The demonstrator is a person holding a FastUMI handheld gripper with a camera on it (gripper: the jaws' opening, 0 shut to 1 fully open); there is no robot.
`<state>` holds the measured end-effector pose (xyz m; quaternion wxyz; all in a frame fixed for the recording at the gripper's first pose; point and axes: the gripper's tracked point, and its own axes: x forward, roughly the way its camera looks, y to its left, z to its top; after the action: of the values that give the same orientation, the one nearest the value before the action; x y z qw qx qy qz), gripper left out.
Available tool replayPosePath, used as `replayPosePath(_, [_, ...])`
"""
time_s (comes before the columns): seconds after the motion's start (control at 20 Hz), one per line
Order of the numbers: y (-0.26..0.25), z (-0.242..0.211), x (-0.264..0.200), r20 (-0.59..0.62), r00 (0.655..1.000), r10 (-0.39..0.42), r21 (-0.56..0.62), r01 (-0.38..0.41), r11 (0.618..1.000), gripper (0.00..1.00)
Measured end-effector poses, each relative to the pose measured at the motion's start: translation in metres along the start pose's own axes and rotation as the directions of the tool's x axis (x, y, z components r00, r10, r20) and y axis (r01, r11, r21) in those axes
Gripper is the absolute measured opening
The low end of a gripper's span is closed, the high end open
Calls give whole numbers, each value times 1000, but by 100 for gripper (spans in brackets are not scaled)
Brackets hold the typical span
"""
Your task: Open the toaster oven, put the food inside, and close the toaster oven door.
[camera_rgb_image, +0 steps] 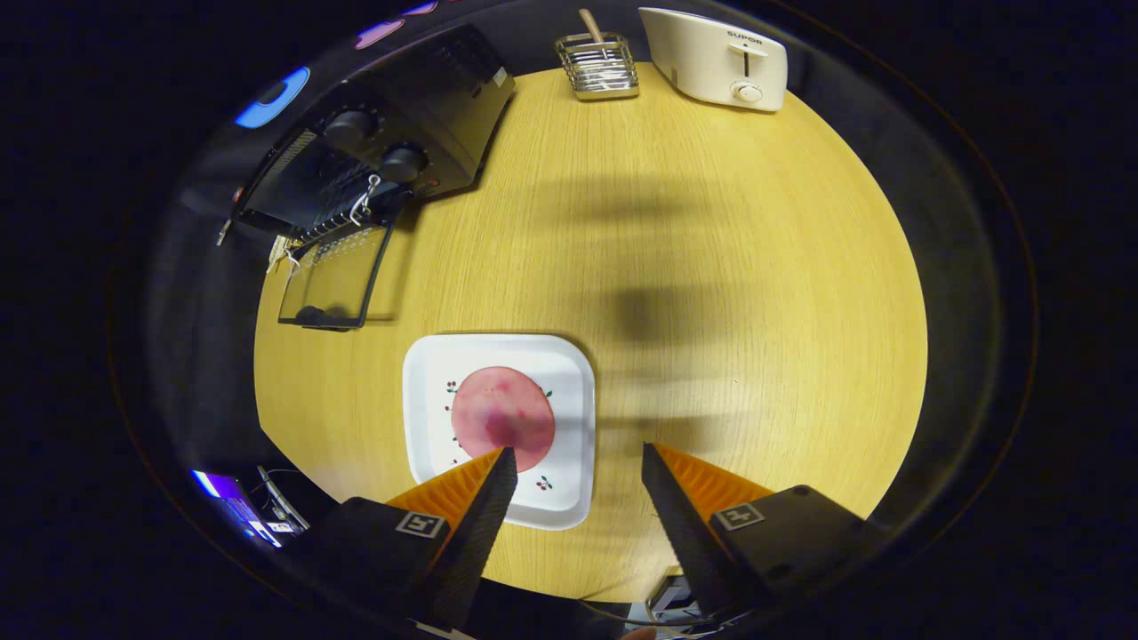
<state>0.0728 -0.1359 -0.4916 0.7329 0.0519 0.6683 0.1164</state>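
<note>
A black toaster oven (404,147) stands at the far left of the round wooden table, its glass door (333,276) folded down flat and open, a wire rack showing inside. A round pink slice of meat (502,416) lies on a white square plate (569,382) close ahead of my fingers. My gripper (578,455) hovers above the table with its fingers spread wide and nothing between them. The left fingertip overlaps the near edge of the slice in the view; the right fingertip is off the plate's right side, over bare wood.
A white pop-up toaster (716,60) stands at the table's far edge, with a small wire rack (597,67) holding a wooden handle beside it. Bare wooden tabletop (711,249) spreads between the plate and those items. A lit screen (236,502) sits below the table's near-left edge.
</note>
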Motion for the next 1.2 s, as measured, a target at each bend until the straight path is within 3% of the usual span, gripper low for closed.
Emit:
replayPosePath(0.05, [0,-2,5,-12,1000,2,-5,-2,1000,84])
replayPosePath(0.1, [-1,-2,9,-17,1000,4,2,-4,1000,80])
replayPosePath(0.15, [-2,0,13,-17,1000,4,12,-4,1000,62])
replayPosePath(0.3, [-4,-2,24,-23,999,30,43,-29,999,17])
replayPosePath(0.35, [-4,1,11,-35,998,59,35,-58,998,8])
replayPosePath(0.5, [-1,5,14,-16,988,151,28,-150,988,5])
replayPosePath(0.7, [3,2,6,13,958,286,134,-285,949,5])
replayPosePath(1.0, [4,-8,-18,83,905,418,294,-423,857,5])
replayPosePath(1.2, [26,-9,-39,163,875,455,373,-482,793,5])
